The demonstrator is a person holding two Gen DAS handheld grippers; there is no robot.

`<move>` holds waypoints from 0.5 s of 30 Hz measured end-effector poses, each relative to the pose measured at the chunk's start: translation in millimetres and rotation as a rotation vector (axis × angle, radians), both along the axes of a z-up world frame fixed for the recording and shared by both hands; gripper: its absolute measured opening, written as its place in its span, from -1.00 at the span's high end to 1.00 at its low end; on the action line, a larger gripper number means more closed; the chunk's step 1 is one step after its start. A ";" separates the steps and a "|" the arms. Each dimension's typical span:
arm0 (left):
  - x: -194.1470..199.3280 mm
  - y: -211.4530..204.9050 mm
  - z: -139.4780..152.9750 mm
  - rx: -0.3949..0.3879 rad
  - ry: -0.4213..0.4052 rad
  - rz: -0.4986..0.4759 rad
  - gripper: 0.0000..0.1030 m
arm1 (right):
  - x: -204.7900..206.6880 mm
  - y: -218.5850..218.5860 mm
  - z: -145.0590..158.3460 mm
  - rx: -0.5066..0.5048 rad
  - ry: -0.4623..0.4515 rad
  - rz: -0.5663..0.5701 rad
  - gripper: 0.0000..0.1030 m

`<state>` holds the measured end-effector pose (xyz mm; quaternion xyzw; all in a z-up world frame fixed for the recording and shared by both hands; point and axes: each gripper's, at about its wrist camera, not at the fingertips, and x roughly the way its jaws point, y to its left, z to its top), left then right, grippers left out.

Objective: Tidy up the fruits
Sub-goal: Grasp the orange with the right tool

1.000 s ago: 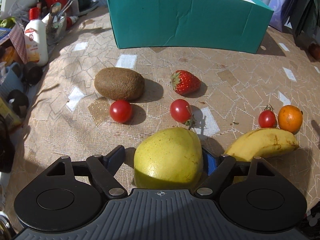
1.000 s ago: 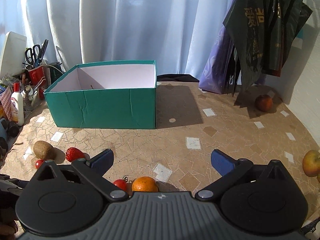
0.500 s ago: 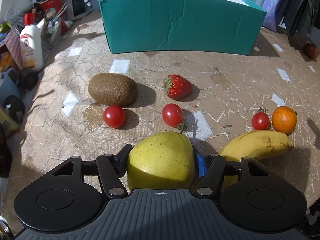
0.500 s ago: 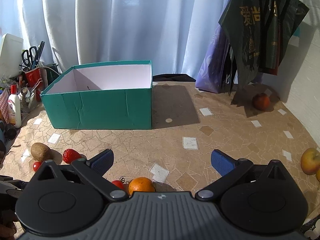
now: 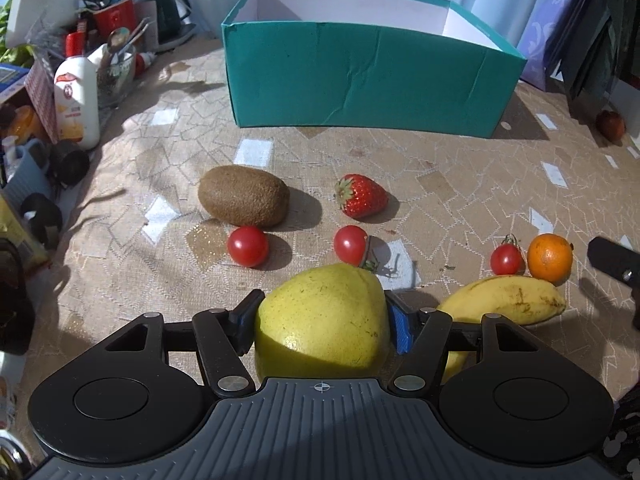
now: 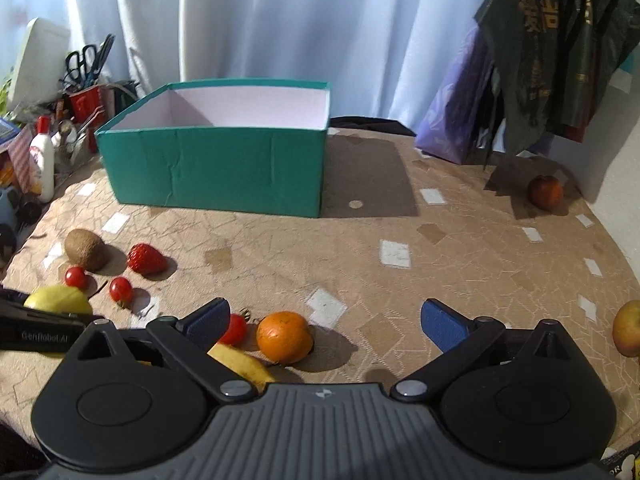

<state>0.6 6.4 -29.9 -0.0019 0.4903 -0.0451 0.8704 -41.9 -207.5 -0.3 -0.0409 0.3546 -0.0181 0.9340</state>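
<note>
Your left tool (image 5: 322,316) is clamped on the pear (image 5: 322,320), low over the surface (image 5: 460,184); right tool (image 6: 325,318) gapes wide, empty. Smooth and round, it might slip before reaching the box (image 5: 368,76).

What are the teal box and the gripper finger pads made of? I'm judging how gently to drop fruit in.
The teal box looks like matte paper-covered cardboard: creased walls, white inside. The left gripper pads look like blue ribbed rubber, though that's uncertain.
</note>
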 end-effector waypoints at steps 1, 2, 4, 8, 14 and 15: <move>-0.4 1.0 1.0 -0.003 -0.001 0.000 -0.31 | 1.0 3.6 -3.4 0.002 0.015 0.025 -0.91; -0.7 2.1 1.8 -0.006 -0.001 0.000 -0.31 | 2.4 6.2 -7.1 0.009 0.033 0.042 -0.85; -2.1 3.6 4.1 -0.010 -0.007 0.002 -0.31 | 5.9 6.5 -13.1 0.044 0.059 0.041 -0.82; -4.0 6.8 7.0 -0.012 -0.014 0.005 -0.31 | 15.4 3.7 -20.3 0.102 0.079 0.014 -0.62; -4.9 10.3 11.8 -0.018 -0.023 0.008 -0.31 | 35.9 2.2 -37.7 0.125 0.133 -0.001 -0.15; -4.9 10.7 12.8 -0.019 -0.026 0.010 -0.31 | 38.2 2.0 -40.6 0.117 0.144 -0.003 -0.09</move>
